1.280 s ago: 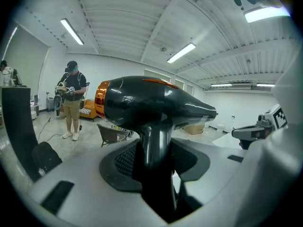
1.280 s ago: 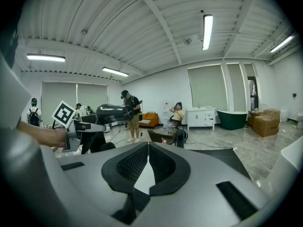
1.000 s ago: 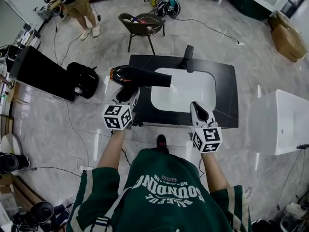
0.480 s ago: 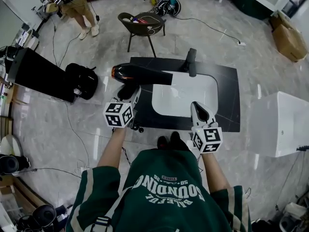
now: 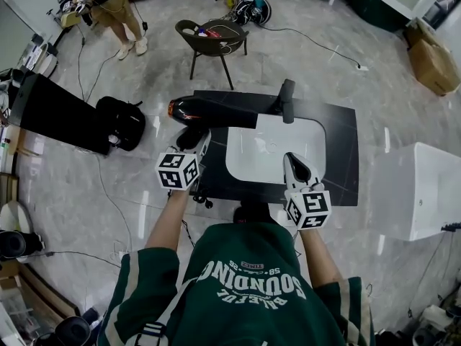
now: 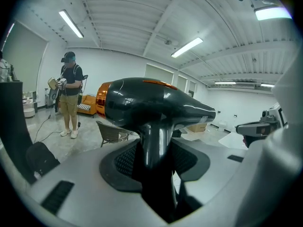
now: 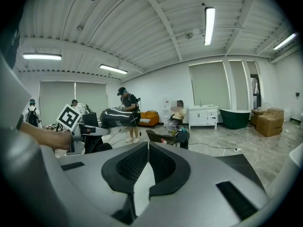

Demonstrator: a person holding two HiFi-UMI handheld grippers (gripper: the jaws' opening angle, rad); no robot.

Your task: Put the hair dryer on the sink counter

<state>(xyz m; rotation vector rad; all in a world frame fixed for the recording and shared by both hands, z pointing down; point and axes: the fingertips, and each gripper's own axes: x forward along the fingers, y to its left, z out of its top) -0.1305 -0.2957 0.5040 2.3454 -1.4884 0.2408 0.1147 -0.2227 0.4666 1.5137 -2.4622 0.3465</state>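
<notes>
**A:** What have the jaws got?

**B:** The left gripper (image 6: 154, 161) is clamped on the handle of the glossy black hair dryer with the orange rear cap (image 6: 142, 103), with the barrel level above the jaws. The right gripper (image 7: 147, 167) is nearly closed on nothing, with only a slit between its pads.

**A:** Where's the hair dryer?

**B:** It's in the air over the back-left corner of the black slab sink counter (image 5: 338, 146). The nozzle points toward the black faucet (image 5: 287, 99), and the orange end is past the left edge.

**A:** How would you set it down well?

**B:** Lower it level onto a bare dark strip, lying along the strip rather than across. Keep the whole body inside the edge and off the white rounded basin (image 5: 274, 150), and let go only once it rests.

**A:** Is there room?

**B:** It's open above. The faucet is near the nozzle, so I'd shift left or forward. The right gripper sits by the front rim. The brown chair (image 5: 212, 38) is well apart.
</notes>
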